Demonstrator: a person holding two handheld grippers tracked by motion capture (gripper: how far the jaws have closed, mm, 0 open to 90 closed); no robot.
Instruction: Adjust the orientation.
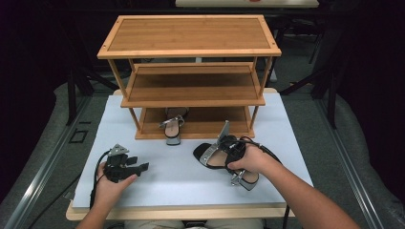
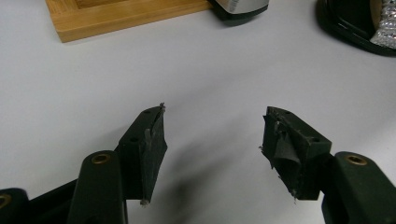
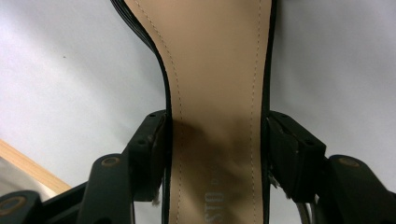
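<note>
A black sandal with a tan insole and a silver strap (image 1: 210,155) lies on the white table top, right of centre. My right gripper (image 1: 230,149) comes down over its middle. In the right gripper view both jaws press on the narrow waist of the sandal (image 3: 210,56), one on each black edge, so the right gripper (image 3: 217,126) is shut on it. My left gripper (image 1: 143,167) rests low on the table at the left, open, with nothing between its fingers (image 2: 212,126). A matching sandal (image 1: 173,125) sits on the rack's bottom shelf, its toe over the front edge.
A three-tier bamboo shoe rack (image 1: 191,36) stands at the back of the white table top (image 1: 176,183); its upper two shelves are bare. The left gripper view shows the rack's base corner (image 2: 116,16) and both sandals' tips (image 2: 240,7) (image 2: 355,23) ahead.
</note>
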